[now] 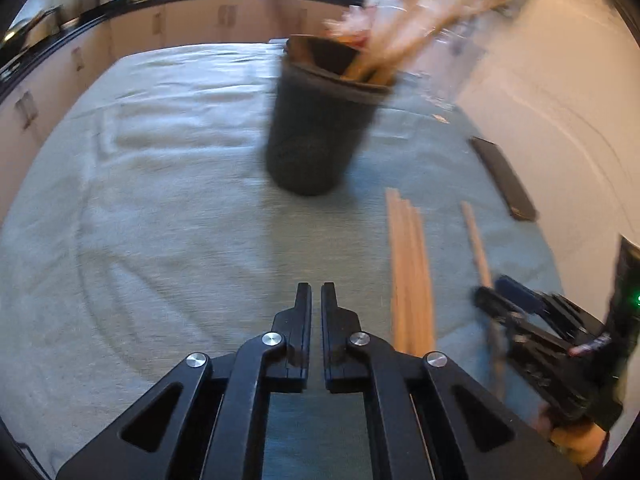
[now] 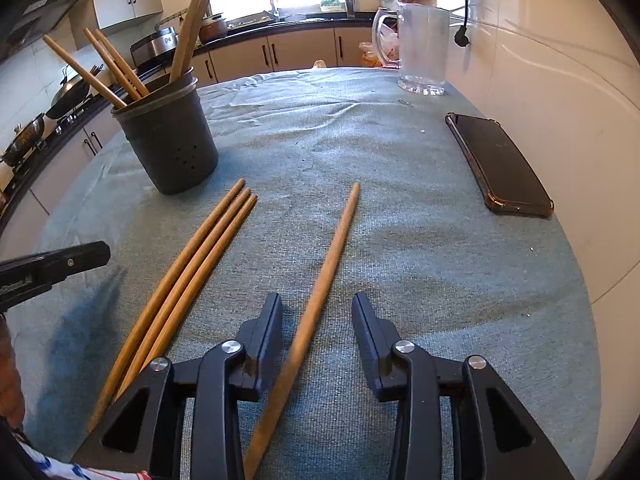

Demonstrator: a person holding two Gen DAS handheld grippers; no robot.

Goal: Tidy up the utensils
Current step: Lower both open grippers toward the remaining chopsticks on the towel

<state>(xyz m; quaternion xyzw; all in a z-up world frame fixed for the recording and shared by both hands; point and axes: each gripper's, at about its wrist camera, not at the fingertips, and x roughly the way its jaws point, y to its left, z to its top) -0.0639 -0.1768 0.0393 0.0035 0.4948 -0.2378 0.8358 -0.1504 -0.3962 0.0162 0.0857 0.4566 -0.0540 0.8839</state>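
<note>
A dark round holder (image 2: 168,140) stands on the grey-blue cloth with several wooden chopsticks upright in it; the left wrist view shows the holder (image 1: 316,128) blurred. Three chopsticks (image 2: 192,276) lie side by side on the cloth, to the right of my left gripper (image 1: 316,292), which is shut with nothing in it. A single chopstick (image 2: 332,252) lies between the fingers of my right gripper (image 2: 316,300), which is open, its pads apart from the stick. In the left wrist view the right gripper (image 1: 492,292) hovers over that single chopstick (image 1: 476,244).
A black phone (image 2: 500,164) in a clear case lies at the right by the white wall. A clear glass jug (image 2: 422,48) stands at the far right corner. The left gripper's tip (image 2: 100,250) reaches in from the left. Kitchen counters run beyond the table's far edge.
</note>
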